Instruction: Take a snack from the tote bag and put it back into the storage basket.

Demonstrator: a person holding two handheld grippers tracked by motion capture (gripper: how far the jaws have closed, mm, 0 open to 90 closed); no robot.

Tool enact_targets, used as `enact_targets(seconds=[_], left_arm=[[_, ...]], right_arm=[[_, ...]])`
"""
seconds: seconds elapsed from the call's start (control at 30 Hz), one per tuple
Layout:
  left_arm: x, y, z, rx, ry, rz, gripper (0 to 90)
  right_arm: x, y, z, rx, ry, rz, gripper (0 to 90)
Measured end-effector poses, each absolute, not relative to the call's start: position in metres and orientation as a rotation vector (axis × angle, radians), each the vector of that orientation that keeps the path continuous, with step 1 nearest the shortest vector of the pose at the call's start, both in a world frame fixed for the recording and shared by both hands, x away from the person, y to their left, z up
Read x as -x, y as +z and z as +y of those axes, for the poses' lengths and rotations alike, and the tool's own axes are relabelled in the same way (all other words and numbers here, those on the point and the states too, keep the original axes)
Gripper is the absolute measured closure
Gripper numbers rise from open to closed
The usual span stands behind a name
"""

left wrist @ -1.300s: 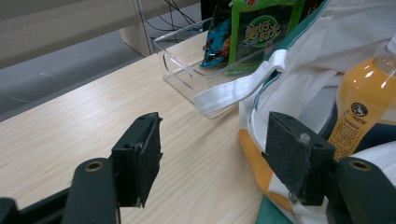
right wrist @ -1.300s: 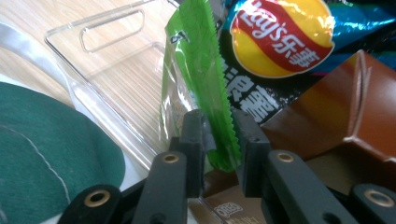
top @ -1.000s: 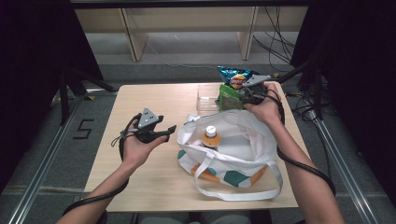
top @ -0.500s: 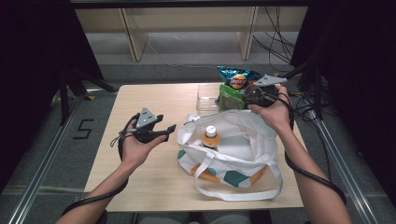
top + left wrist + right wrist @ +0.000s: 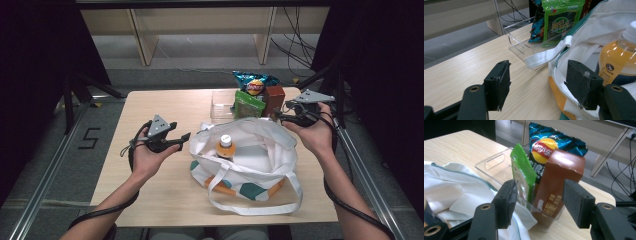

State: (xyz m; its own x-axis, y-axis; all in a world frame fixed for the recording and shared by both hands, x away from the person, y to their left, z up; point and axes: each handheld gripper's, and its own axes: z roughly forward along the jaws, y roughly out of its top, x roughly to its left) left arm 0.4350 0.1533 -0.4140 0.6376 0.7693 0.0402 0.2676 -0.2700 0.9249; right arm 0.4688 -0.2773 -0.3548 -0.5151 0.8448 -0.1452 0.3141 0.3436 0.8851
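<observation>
Packing snacks into the tote bag and I'm mid-reach. The right gripper has just been opening its jaws; they stand wide now with nothing pinched, lined up on the brown box that stands in the clear tray at the far edge of the table. The box sits in line with the gap but the pads aren't on it. The left gripper is wide too, empty, hanging just beside the bag's near rim and the strap. The juice bottle is already upright inside the bag.

What worries me:

- The green packet leans right beside the box, and the left pad is about level with it. If I close without shifting toward the box, I think I'd grab the packet with it, or just crumple the packet.
- The chips stand close behind the two. Pushing in too deep could tip them off the back edge, which is close by.
- The tray looks light and slick. A sideways nudge could slide it along.
- The box is tall and glossy, so a grip near the top corner may let it swing or slip on the way over.
- The bag mouth is floppy, and cloth folds lie over the opening near the tray. Nobody's holding it open, so the box could land on a fold or knock the bottle over.
</observation>
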Motion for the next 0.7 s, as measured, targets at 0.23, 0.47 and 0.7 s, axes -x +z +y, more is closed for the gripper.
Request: enact_targets(seconds=[0.23, 0.47, 0.7], left_arm=[[-0.436, -0.412, 0.155, -1.811, 0.593, 0.833, 35.3], [-0.434, -0.409, 0.155, -1.787, 0.589, 0.838, 35.2], [-0.43, -0.405, 0.151, -1.76, 0.567, 0.809, 35.2]], right_arm=[[-0.455, -0.357, -0.283, -1.106, 1.198, 1.979, 41.9], [-0.432, -0.364, -0.282, -1.153, 1.253, 1.939, 41.9], [-0.411, -0.373, -0.283, -1.163, 1.254, 1.896, 42.7]])
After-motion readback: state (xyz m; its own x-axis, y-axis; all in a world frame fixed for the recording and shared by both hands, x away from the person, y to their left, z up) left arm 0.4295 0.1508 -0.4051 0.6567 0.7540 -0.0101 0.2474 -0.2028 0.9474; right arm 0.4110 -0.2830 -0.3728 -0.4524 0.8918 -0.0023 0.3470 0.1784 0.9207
